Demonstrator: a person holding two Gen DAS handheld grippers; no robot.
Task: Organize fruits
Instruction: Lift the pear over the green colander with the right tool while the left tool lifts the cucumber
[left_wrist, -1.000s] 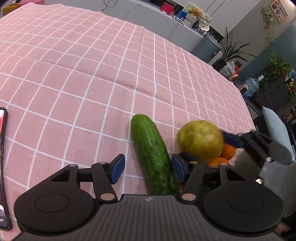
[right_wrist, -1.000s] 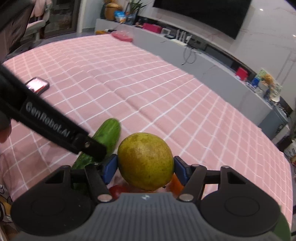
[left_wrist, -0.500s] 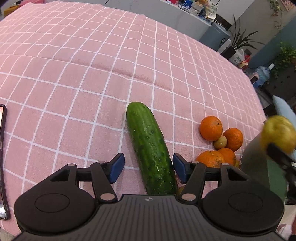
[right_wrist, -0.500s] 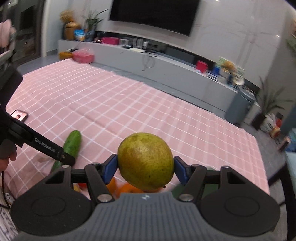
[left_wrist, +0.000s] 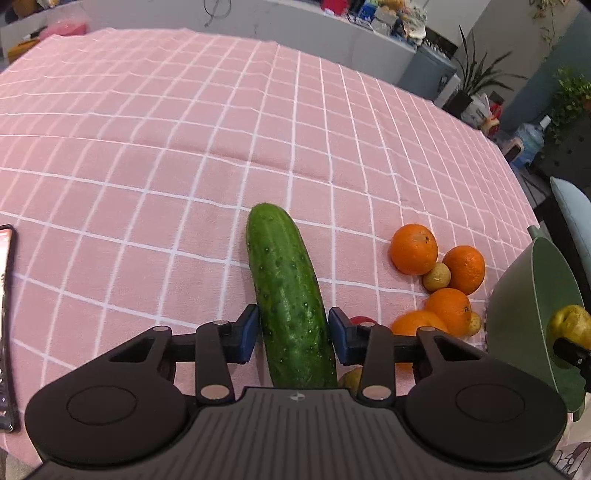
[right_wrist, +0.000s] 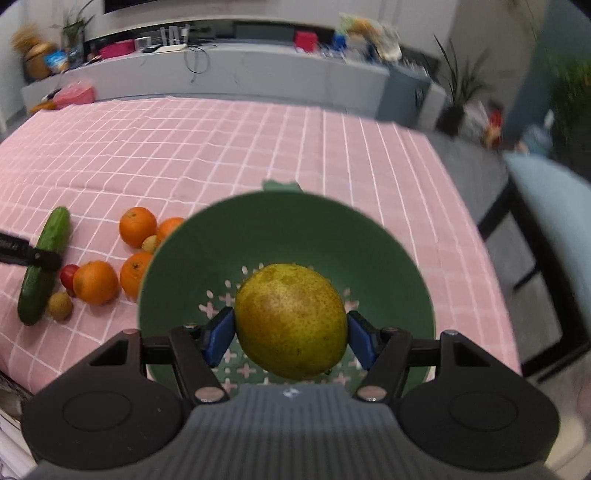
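Note:
A long green cucumber (left_wrist: 284, 288) lies on the pink checked tablecloth (left_wrist: 147, 155). My left gripper (left_wrist: 293, 334) straddles its near half; the jaws are closing and both blue pads touch its sides. In the right wrist view the cucumber (right_wrist: 44, 266) sits far left under a black left finger (right_wrist: 29, 254). My right gripper (right_wrist: 291, 332) is shut on a yellow-green pear (right_wrist: 291, 321), held over the green colander bowl (right_wrist: 332, 229). The left wrist view shows the pear (left_wrist: 570, 325) at the right edge above that bowl (left_wrist: 524, 314).
Several oranges (left_wrist: 413, 249) lie between cucumber and bowl, along with small yellowish fruits (left_wrist: 436, 276) and a red tomato (right_wrist: 68, 275). A phone (left_wrist: 5, 314) lies at the left table edge. A pale blue chair (right_wrist: 546, 206) stands past the right edge.
The left jaws have narrowed onto the cucumber. The right gripper carried the pear rightward, away from the fruit pile, and now holds it over the green bowl.

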